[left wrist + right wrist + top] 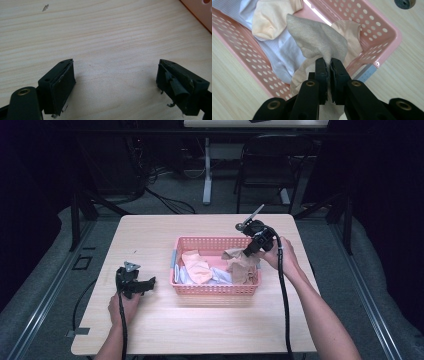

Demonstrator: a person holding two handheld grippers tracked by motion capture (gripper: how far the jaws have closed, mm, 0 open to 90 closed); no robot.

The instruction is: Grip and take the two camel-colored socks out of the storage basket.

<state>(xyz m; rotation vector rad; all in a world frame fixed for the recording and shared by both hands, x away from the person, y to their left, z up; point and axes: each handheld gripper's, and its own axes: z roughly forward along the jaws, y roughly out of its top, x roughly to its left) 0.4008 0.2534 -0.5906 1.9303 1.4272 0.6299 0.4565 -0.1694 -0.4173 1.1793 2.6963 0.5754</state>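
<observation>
A pink perforated basket [216, 289] sits mid-table with several socks inside. My right gripper [248, 252] is over its right end, shut on a beige-brown knitted sock [233, 254] lifted above the pile. In the right gripper view that sock [317, 40] is pinched between the jaws of the right gripper [329, 65] above the basket [372, 32]. A peach sock [196, 266] and white-blue socks [220, 276] lie in the basket. My left gripper [150, 282] rests on the table left of the basket. In its own view the left gripper [116, 72] stands open over bare wood.
The light wooden table [150, 330] has free room in front of and behind the basket. A corner of the basket [200, 12] shows at the upper right of the left gripper view. A chair [270, 165] and a desk leg [207, 170] stand beyond the table.
</observation>
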